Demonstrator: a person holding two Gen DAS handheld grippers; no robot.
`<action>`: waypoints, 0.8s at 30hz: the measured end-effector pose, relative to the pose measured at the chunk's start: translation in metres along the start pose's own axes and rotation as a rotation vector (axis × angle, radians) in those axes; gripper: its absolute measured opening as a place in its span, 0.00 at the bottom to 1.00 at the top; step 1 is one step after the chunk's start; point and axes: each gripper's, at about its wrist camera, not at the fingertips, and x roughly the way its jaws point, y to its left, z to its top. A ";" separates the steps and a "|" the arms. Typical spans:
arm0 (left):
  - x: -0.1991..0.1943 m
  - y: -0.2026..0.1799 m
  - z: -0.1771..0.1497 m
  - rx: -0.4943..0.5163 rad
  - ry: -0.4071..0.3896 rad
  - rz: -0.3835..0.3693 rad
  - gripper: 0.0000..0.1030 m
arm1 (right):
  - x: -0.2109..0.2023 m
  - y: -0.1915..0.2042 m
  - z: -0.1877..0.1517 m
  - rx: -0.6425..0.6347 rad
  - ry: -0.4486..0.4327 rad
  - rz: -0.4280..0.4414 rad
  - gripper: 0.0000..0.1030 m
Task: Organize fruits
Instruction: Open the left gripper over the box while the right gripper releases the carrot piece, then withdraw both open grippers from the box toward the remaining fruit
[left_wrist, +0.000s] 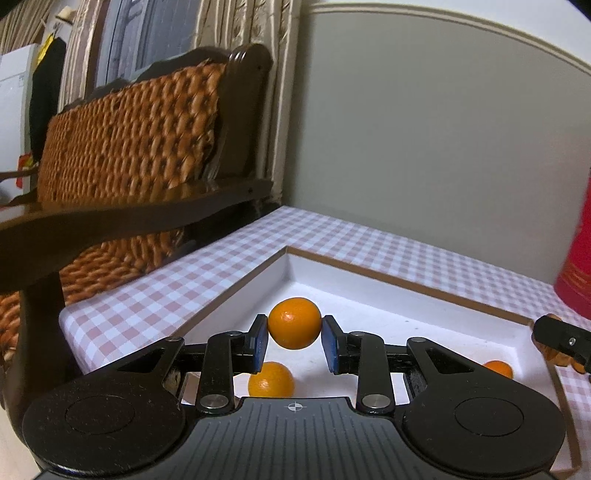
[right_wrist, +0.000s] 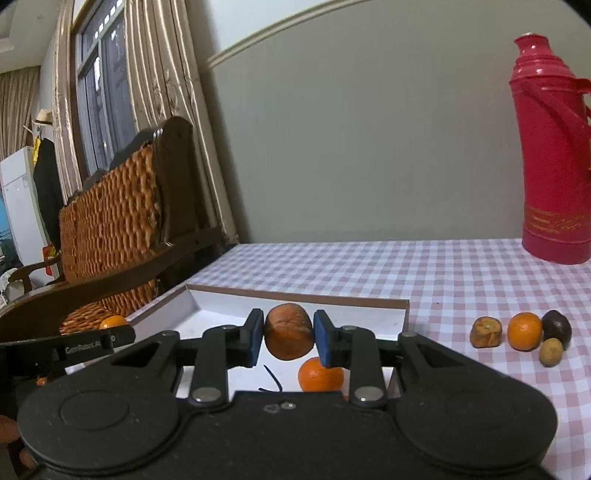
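Observation:
My left gripper (left_wrist: 294, 334) is shut on a small orange (left_wrist: 294, 323) and holds it above the white tray (left_wrist: 369, 291). Two more oranges lie in the tray, one (left_wrist: 270, 380) below the left fingers, one (left_wrist: 498, 368) at the right. My right gripper (right_wrist: 289, 334) is shut on a brownish-orange persimmon (right_wrist: 289, 330) above the same tray (right_wrist: 295, 297); an orange (right_wrist: 320, 374) lies under it. The other gripper shows at the edge of each view, the right one (left_wrist: 561, 341) in the left wrist view and the left one (right_wrist: 92, 345) in the right wrist view.
Right of the tray on the checked tablecloth (right_wrist: 443, 273) lie a persimmon (right_wrist: 485, 332), an orange (right_wrist: 524, 331), a dark purple fruit (right_wrist: 557, 325) and a small brown fruit (right_wrist: 551, 352). A red thermos (right_wrist: 554, 166) stands at the back right. A wicker chair (left_wrist: 129, 140) stands left of the table.

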 end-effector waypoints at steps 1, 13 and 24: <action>0.003 0.000 0.000 0.001 0.003 0.005 0.31 | 0.004 -0.001 0.001 0.004 0.011 -0.001 0.20; 0.005 -0.007 0.004 -0.015 -0.047 0.072 1.00 | 0.011 -0.014 0.005 0.043 -0.004 -0.022 0.78; -0.026 -0.018 -0.002 0.002 -0.086 0.045 1.00 | -0.021 -0.034 0.010 0.048 -0.102 0.016 0.94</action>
